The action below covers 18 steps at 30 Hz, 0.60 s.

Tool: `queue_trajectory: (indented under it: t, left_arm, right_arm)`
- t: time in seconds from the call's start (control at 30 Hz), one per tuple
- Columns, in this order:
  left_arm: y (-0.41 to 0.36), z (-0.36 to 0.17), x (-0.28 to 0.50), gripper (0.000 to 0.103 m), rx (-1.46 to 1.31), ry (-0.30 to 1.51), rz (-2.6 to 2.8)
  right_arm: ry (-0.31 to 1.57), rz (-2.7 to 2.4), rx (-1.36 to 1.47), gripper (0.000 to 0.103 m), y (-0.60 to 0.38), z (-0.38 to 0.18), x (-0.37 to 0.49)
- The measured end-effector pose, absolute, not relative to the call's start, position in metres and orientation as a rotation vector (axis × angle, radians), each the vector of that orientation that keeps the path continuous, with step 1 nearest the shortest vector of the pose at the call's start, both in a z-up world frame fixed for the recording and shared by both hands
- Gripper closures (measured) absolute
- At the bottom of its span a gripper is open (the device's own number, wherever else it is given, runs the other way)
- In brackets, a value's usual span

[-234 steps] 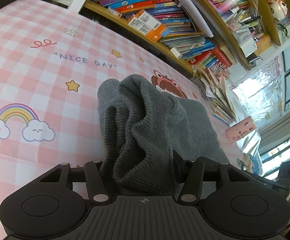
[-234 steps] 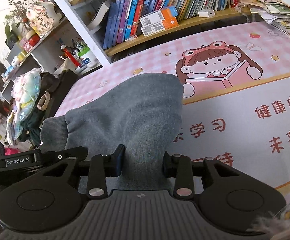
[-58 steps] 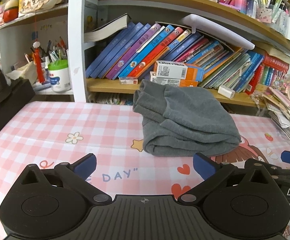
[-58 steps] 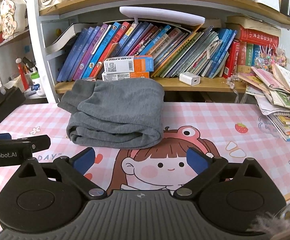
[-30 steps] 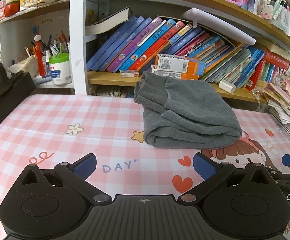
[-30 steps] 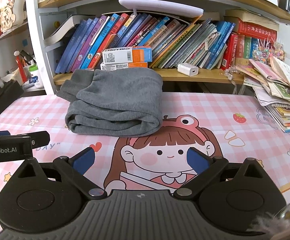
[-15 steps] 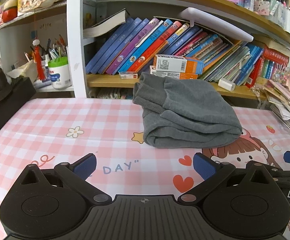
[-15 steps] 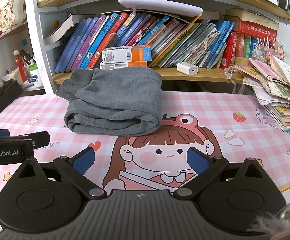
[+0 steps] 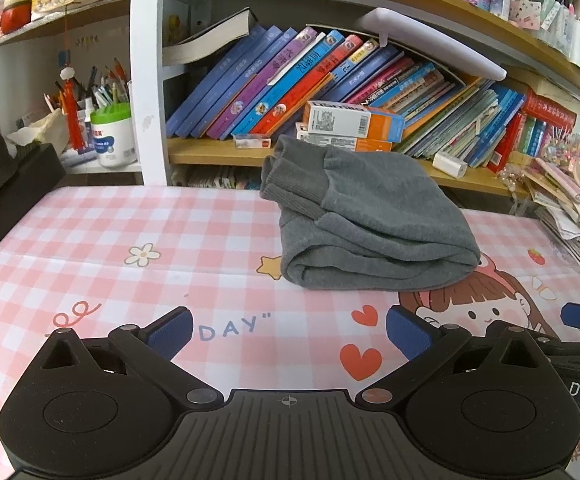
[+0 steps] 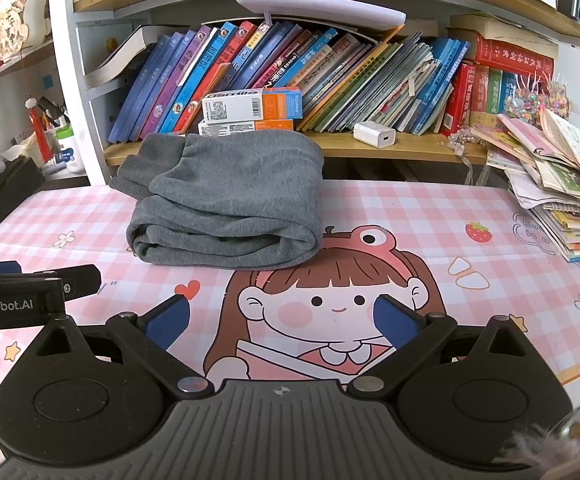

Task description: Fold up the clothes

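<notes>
A folded grey garment [image 9: 370, 220] lies on the pink checked tabletop [image 9: 130, 240], its far edge near a bookshelf [image 10: 370, 148] crowded with leaning books. The left gripper [image 9: 286, 330] and right gripper [image 10: 280, 316] hover side by side well short of the bundle, fingers [image 10: 168, 320] spread wide and grasping nothing.

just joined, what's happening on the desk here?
A person holding two handheld grippers is folding clothes. The grey garment lies folded in a compact bundle on the pink checked desk mat, in front of the bookshelf. The left gripper and right gripper are both open, holding nothing, hovering short of the bundle. The fold looks finished.
</notes>
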State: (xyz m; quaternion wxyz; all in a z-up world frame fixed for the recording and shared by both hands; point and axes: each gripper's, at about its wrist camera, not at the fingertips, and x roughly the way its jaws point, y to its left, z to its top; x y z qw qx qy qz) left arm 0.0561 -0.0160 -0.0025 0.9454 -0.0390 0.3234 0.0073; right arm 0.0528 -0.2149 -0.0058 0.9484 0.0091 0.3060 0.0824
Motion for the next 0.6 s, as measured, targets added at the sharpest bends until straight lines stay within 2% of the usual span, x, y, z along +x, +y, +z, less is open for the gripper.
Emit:
queue_trajectory:
  t: [0.6]
  left_arm:
    - [-0.0166, -0.0018, 0.0541, 0.0, -0.068, 0.655, -0.014]
  right_arm:
    - [0.624, 0.171, 0.018, 0.004, -0.215, -0.0074, 0.0518]
